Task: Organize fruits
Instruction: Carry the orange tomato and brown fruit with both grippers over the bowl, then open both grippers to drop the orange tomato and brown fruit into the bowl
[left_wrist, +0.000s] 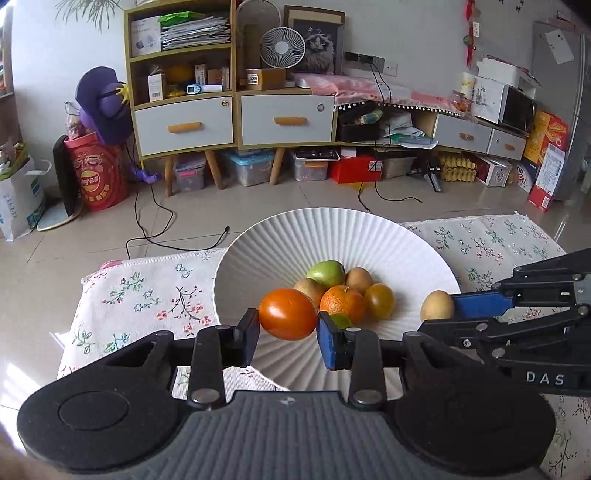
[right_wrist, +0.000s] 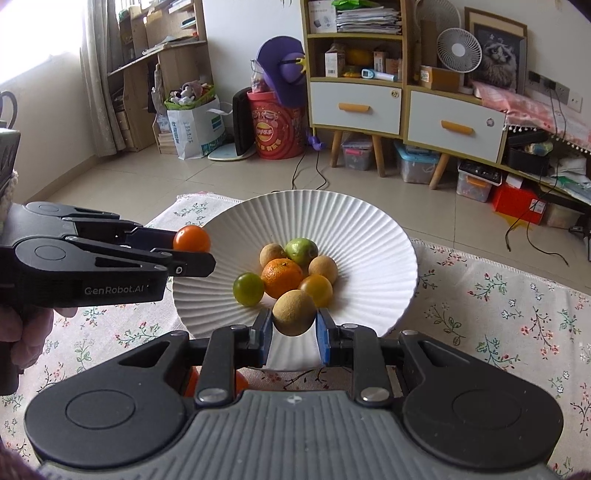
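Looks like I'm working in someone's lived-in living room: wooden shelf cabinet (left_wrist: 184, 77) top left crammed with papers and boxes, desk fan (left_wrist: 281, 48) and framed cat picture (left_wrist: 320, 46) top center. Storage bins (left_wrist: 251, 166) sit on a tiled floor, floral tablecloth (right_wrist: 517, 295) lower right.

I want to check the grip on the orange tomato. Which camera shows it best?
The left wrist view: the orange tomato sits large and centred between the left gripper fingers, both contact sides visible. The right wrist view shows it small, from the side, its lower part hidden behind that gripper.
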